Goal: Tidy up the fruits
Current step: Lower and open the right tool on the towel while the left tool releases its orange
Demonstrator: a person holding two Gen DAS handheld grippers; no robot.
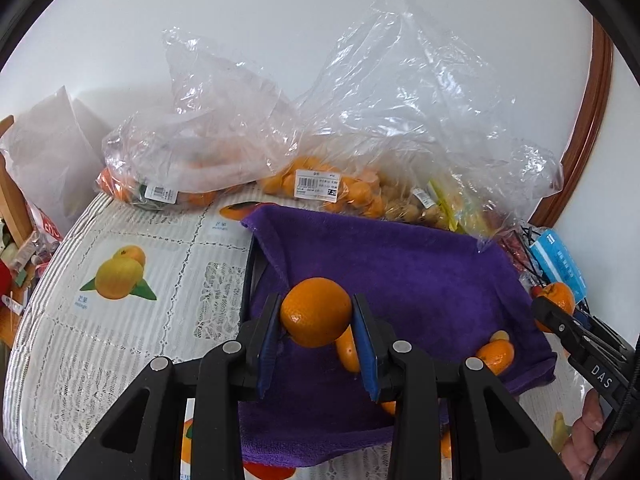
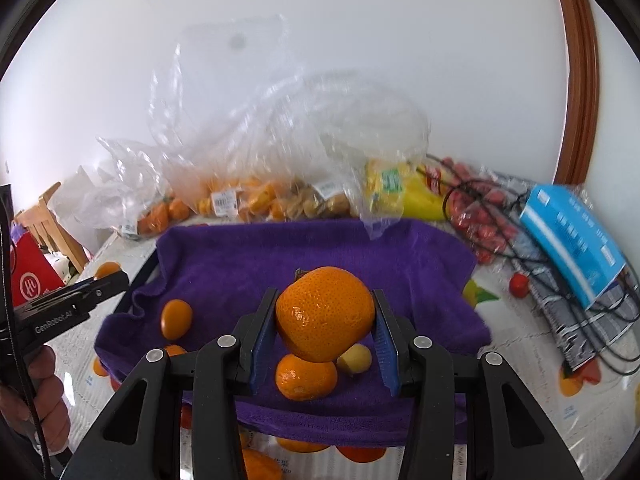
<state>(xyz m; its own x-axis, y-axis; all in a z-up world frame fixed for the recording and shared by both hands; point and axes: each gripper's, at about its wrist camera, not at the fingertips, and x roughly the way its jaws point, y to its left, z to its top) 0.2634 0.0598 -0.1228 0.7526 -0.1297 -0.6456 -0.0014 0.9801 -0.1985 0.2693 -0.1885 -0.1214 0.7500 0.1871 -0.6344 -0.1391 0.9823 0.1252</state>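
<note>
Both grippers are loaded. The left gripper [image 1: 316, 334] has its jaws pinching a small mandarin [image 1: 316, 312], held up over the purple towel [image 1: 400, 264]. The right gripper [image 2: 325, 334] is clamped on a bigger, bumpier mandarin [image 2: 325, 314] above the same towel. A few loose fruits sit on the towel below, including a kumquat [image 2: 176, 319]. Clear plastic bags of fruit [image 1: 320, 184] are piled at the back of the desk [image 1: 120, 240].

We cannot read the labels [image 1: 316, 187] on the bags behind the purple towel [image 1: 400, 264]. In the right wrist view those bags [image 2: 280, 140] are blurred. A kumquat [image 1: 347, 354] on the towel sits half hidden behind the left gripper [image 1: 316, 340].
</note>
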